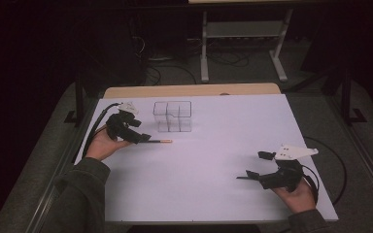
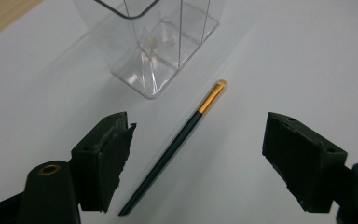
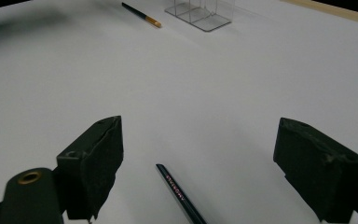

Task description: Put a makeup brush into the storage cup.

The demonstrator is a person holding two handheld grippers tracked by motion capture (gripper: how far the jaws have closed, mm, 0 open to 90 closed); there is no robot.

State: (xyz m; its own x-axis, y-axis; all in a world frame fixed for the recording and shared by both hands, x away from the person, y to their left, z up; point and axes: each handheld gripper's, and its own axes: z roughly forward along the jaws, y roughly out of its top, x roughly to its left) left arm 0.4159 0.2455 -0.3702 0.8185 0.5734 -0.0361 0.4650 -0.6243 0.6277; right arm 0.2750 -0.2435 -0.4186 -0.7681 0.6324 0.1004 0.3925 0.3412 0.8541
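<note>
Jaws of the left gripper (image 2: 198, 158) spread wide, brush (image 2: 177, 142) lying untouched between them.

Count for you: two grippers, left gripper (image 1: 137, 137) far left, right gripper (image 1: 252, 175) near right, two jaws each. Two slim dark sticks on the tabletop (image 1: 223, 145): one gold-tipped brush (image 1: 160, 141) far left, one dark pencil (image 3: 181, 195) with printed lettering near right, between your right jaws. One clear organizer (image 1: 173, 116) at the far side, several compartments, exact count unclear. One tabletop.
</note>
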